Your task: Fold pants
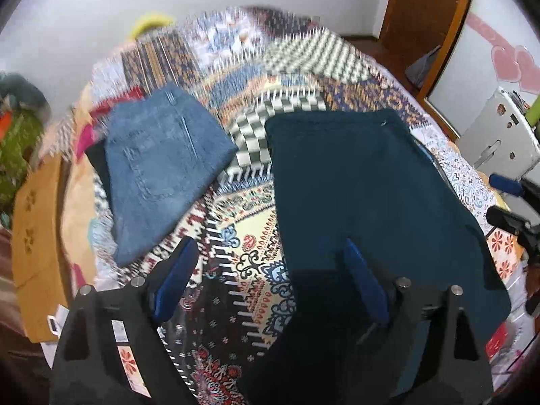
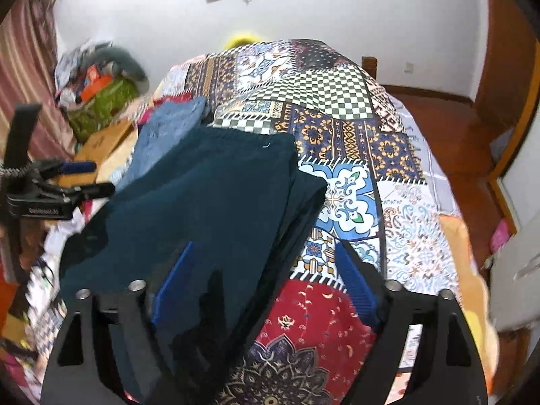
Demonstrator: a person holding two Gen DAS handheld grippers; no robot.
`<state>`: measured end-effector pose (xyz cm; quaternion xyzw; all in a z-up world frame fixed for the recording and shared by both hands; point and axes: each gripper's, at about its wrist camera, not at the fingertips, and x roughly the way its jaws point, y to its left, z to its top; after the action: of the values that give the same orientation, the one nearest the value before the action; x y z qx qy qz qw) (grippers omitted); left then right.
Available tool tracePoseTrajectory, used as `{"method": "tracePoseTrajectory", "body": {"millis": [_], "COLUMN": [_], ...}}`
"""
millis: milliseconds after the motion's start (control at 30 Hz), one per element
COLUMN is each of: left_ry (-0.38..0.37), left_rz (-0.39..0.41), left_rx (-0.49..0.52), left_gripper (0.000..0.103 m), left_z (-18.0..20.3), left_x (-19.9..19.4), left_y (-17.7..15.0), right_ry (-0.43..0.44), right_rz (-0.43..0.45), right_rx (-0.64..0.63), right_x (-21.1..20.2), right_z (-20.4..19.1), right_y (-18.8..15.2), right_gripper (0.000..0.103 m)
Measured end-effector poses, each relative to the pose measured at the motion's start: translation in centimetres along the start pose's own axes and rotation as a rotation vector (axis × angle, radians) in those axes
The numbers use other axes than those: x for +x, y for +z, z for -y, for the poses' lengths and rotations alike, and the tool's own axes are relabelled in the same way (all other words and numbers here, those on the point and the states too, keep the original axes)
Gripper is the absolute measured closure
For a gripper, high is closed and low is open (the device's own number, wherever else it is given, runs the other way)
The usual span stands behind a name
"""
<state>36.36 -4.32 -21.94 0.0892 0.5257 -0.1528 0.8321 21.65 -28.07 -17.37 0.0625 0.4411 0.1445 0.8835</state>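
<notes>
where white walls meet, a patchwork bedspread [image 2: 388,155] holds teal pants [image 2: 209,195].

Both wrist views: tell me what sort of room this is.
Most likely a bedroom: a bed under a patchwork bedspread, folded dark teal pants and blue jeans lying on it, and a wooden door frame.

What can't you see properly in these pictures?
- Near end of the dark teal pants: left wrist view, hidden behind the left tongs.
- Clutter beside the bed: right wrist view, blurred.
- Clothes under the blue jeans: left wrist view, mostly covered.
</notes>
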Motion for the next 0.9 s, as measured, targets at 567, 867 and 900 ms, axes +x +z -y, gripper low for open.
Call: {"method": "tracePoseTrajectory", "body": {"millis": [567,867,900], "left_ry": [-0.302,-0.469,-0.475], "left_rz": [-0.252,-0.283,-0.285], "left_rx": [-0.151,-0.23,-0.237], "left_gripper": [0.014,0.015,0.016], "left_z": [-1.5,-0.6,-0.2], "left_x": [8.8,10.8,11.0], "left_y": [3.9,5.1,5.2], "right_ry": [0.293,0.348,0.356], "right_rz": [-0.229,-0.25,-0.255], "right_rx": [0.277,0.264,0.278], "right_x": [9.1,10.2,10.3], "right_z": [3.3,2.4,2.6], "right_y": [-0.5,0.6,0.7], "right_gripper": [0.015,0.024,0.025]}}
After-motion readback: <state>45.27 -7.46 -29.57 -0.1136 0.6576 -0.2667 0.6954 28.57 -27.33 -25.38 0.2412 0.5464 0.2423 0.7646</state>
